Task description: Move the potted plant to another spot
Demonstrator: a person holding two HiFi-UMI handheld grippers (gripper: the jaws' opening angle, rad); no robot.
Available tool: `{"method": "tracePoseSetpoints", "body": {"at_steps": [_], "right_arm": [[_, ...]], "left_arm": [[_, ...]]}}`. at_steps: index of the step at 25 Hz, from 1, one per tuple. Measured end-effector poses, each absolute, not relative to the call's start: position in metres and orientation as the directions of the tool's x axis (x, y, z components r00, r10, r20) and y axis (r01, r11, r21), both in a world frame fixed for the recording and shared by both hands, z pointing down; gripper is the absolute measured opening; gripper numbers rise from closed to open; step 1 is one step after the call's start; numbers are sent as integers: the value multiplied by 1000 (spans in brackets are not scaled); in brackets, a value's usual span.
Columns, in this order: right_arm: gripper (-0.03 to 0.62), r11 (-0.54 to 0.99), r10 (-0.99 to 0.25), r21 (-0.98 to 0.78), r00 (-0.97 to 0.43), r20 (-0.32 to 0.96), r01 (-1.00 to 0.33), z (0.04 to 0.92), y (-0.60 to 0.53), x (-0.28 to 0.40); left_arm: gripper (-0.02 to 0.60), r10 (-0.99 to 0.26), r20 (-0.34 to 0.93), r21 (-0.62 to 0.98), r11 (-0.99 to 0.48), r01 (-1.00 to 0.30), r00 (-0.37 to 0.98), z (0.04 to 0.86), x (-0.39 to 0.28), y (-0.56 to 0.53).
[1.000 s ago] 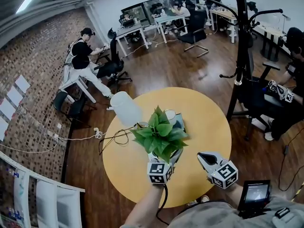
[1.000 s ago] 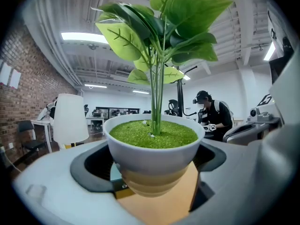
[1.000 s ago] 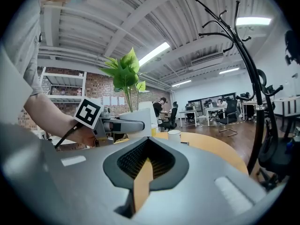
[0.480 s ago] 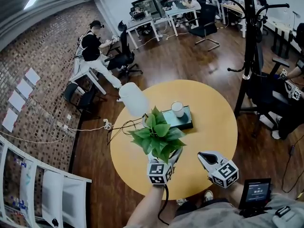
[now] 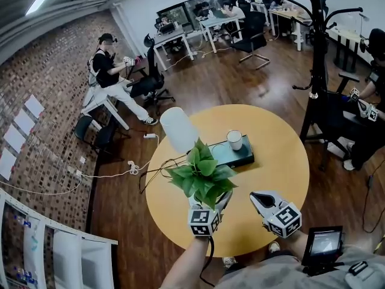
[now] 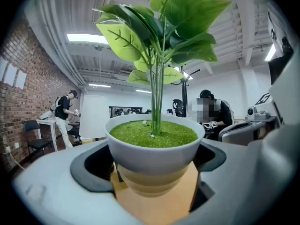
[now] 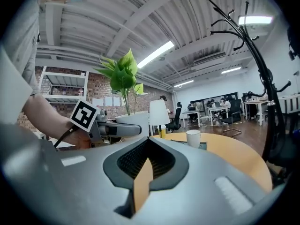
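Note:
The potted plant (image 5: 201, 176) has broad green leaves in a white pot (image 6: 154, 149) topped with green moss. My left gripper (image 5: 209, 200) is shut on the pot, one jaw on each side of it (image 6: 154, 175). In the head view the leaves hide the pot, and I cannot tell whether it touches the round yellow table (image 5: 283, 167). My right gripper (image 5: 255, 197) hovers over the table's near edge to the right of the plant. Its jaws are shut with nothing between them (image 7: 145, 165). The right gripper view shows the plant (image 7: 123, 74) and the left gripper (image 7: 117, 128) at its left.
A white lamp (image 5: 178, 129) stands at the table's far left, with a black cable (image 5: 157, 168) trailing off the edge. A dark book (image 5: 239, 156) with a white cup (image 5: 234, 140) on it lies mid-table. A black coat stand (image 5: 316, 71) rises at the right. People sit at desks beyond.
The plant in my left gripper has come away from the book and cup, toward the table's near left side. The right gripper keeps its place beside it.

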State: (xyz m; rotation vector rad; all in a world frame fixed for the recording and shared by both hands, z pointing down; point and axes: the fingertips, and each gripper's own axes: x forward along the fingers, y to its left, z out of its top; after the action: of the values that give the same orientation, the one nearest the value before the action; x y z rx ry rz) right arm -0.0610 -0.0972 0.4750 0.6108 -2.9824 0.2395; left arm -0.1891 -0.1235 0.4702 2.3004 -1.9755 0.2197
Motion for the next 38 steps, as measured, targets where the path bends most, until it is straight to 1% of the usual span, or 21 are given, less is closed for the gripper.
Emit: {"method": "tracePoseSetpoints", "body": {"at_steps": [7, 12, 22, 26, 38], "right_arm": [[0, 880, -444, -126, -888, 123, -458, 475, -74, -115], [0, 861, -479, -115, -865, 149, -496, 476, -60, -136], [0, 854, -483, -118, -856, 182, -507, 490, -72, -145], [0, 860, -465, -126, -862, 202, -494, 496, -78, -151], [0, 860, -429, -165, -860, 278, -483, 549, -92, -164]], "left_arm": [[508, -959, 175, -7, -226, -974, 221, 474, -239, -115], [508, -949, 182, 13, -261, -965, 259, 482, -263, -105], [508, -948, 196, 24, -251, -968, 251, 501, -282, -113], [508, -947, 215, 35, -235, -971, 237, 513, -290, -118], [508, -933, 289, 63, -203, -977, 212, 589, -314, -125]]}}
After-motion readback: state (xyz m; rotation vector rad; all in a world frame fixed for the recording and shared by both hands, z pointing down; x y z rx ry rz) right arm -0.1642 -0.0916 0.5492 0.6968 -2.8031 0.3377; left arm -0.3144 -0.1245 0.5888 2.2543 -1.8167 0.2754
